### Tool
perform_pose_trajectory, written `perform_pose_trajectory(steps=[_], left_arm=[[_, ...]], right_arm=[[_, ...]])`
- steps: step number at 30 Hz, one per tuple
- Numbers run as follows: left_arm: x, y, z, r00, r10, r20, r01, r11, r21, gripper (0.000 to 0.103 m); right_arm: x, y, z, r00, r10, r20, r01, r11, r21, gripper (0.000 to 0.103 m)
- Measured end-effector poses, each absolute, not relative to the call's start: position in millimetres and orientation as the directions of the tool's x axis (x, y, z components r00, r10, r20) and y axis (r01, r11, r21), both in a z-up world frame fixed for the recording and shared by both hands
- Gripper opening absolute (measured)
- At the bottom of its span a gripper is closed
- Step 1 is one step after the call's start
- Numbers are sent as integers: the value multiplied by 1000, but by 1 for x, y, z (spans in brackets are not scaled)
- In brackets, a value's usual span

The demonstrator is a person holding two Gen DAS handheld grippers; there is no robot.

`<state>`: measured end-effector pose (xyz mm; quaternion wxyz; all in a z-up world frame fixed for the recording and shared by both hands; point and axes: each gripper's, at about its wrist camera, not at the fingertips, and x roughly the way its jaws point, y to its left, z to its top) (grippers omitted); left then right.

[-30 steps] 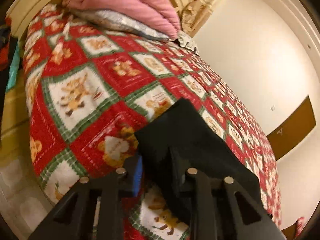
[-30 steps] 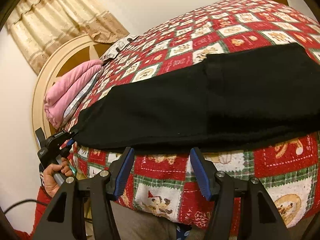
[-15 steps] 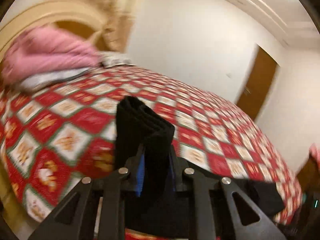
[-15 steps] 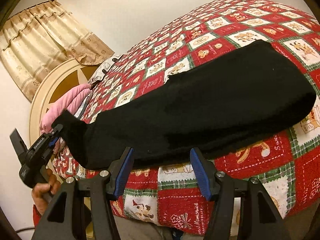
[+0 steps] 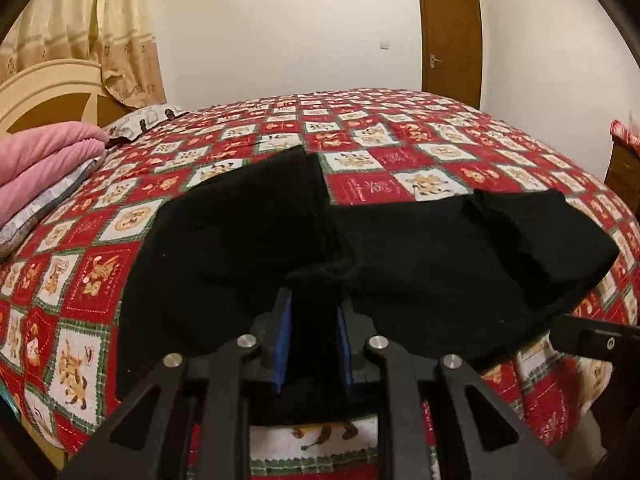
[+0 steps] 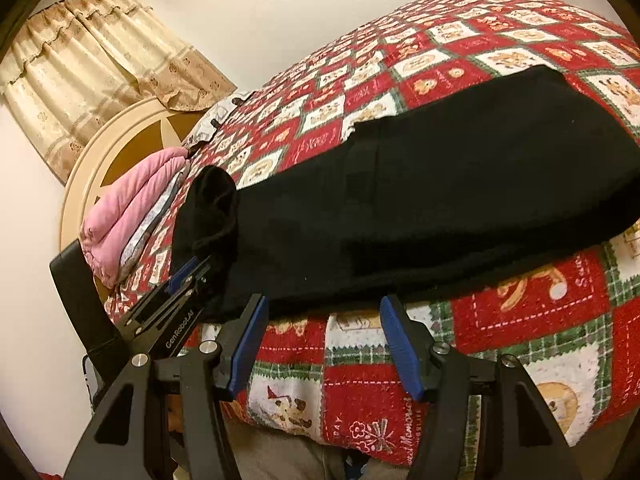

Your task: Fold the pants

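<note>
Black pants (image 5: 420,248) lie folded lengthwise along the near edge of the bed; they also show in the right wrist view (image 6: 460,192). My left gripper (image 5: 314,312) is shut on one end of the pants and holds that end lifted and doubled back over the rest. It shows from outside in the right wrist view (image 6: 196,270), with the bunched cloth rising above it. My right gripper (image 6: 324,320) is open and empty, just in front of the pants' near edge at the bed's side.
The bed carries a red, white and green patchwork quilt (image 5: 400,152). A pink folded blanket (image 5: 44,160) on a grey pillow lies at the headboard end. A curtain (image 5: 100,20) and a brown door (image 5: 448,36) stand behind. A nightstand (image 5: 624,160) is at far right.
My left gripper closed on the pants' end, lifted it and carried it over toward the other end, swinging its view across the bed. My right gripper stayed open by the edge.
</note>
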<state>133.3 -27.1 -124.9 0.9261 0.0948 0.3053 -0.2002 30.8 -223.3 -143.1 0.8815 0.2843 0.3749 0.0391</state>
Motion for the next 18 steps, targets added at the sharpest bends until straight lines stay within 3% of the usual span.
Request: perform_pose_trajectory(steps=[6, 18], left_arm=[[130, -34, -128, 742, -295, -602, 422, 903, 78, 22], [132, -27, -129, 721, -354, -596, 438, 899, -4, 22]], right_arm=[[32, -217, -144, 699, 284, -656, 144, 843, 519, 60], [42, -220, -125, 709, 318, -629, 121, 825, 553, 60]])
